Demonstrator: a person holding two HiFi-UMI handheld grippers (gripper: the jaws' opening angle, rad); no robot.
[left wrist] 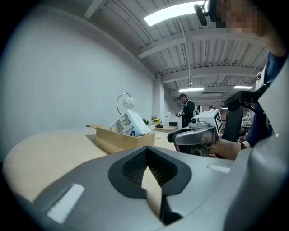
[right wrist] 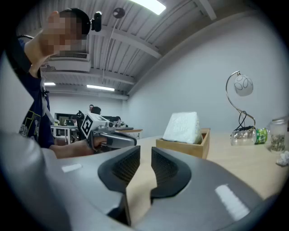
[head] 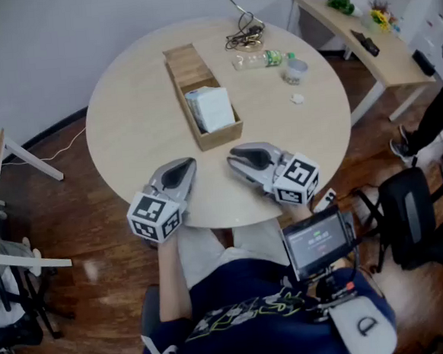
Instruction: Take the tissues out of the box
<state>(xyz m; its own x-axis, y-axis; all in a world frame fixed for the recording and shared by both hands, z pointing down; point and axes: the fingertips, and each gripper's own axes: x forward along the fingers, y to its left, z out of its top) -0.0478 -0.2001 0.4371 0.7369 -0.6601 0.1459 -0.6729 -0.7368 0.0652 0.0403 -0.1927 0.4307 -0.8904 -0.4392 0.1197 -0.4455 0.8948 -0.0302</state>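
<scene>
1. The wooden box [head: 179, 67] lies on the round, pale surface [head: 138, 133], with its long side running away from the person.
2. The tissue pack [head: 211, 107] sits in the near end of the box, tilted, with its top above the rim. The far end of the box is bare.
3. In the left gripper view, one side of the pack carries dark print and a small blue round mark. The print is too small to read.
4. The left gripper [head: 184, 166] rests at the near edge of the surface, clenched, with nothing in it.
5. The right gripper [head: 235, 157] lies beside it, just short of the box. Its jaws are slightly apart, with only the surface showing through the gap.
6. Each gripper carries a cube with black-and-white square markers and no letters.
7. A clear bottle [head: 262, 58] with a green label lies beyond the box. Its wording is illegible.
8. A small screen [head: 318, 241] at the person's waist shows a green band. Its text cannot be made out.
</scene>
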